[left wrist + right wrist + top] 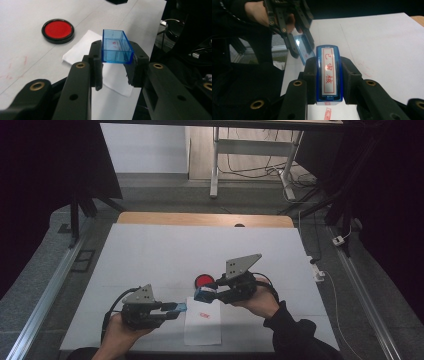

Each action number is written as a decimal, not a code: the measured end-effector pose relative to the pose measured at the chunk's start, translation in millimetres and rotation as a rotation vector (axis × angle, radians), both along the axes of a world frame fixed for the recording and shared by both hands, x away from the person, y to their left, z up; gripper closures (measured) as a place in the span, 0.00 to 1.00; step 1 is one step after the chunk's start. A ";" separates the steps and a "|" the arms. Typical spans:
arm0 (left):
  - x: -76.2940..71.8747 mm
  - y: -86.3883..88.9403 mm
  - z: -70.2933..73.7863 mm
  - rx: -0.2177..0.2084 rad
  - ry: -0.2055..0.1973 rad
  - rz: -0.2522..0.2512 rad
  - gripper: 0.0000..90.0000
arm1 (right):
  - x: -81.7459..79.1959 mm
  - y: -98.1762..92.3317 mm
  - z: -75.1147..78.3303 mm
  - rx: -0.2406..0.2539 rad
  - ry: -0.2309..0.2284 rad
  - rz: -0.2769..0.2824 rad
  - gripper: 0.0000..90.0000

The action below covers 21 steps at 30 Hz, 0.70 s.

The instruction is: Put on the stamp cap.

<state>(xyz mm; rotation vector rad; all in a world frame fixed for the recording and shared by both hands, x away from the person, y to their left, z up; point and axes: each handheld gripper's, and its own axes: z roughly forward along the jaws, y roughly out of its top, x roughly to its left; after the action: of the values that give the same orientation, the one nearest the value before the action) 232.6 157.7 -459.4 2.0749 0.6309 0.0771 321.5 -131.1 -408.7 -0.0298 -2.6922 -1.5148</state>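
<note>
Gripping a clear blue stamp cap (115,47), the left claw (115,63) sits at about 7 o'clock on the worktop (150,255). Right claw (328,75) is clamped on the blue stamp (329,72), red characters facing up. White paper (202,327) with a red imprint (203,315) lies between them, red ink pad (203,281) at 12 o'clock of it.

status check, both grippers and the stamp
Left gripper shut on blue cap. Right gripper shut on stamp, above paper bearing a red print. Ink pad open, nothing blocking.
</note>
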 end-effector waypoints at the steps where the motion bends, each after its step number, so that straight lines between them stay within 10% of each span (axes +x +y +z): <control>1: 1.1 -1.8 0.2 -0.001 -0.002 -0.009 0.76 | 0.1 0.5 0.1 0.002 0.000 0.010 0.78; 21: 16.1 -25.5 -1.4 -0.001 -0.029 -0.096 0.77 | -3.5 16.1 -0.4 0.024 -0.027 0.142 0.78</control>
<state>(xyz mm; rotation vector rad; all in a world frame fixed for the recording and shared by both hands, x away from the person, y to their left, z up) 248.7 132.1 -460.8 2.0965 0.5124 0.0517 318.0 -115.0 -409.1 0.1799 -2.6324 -1.5159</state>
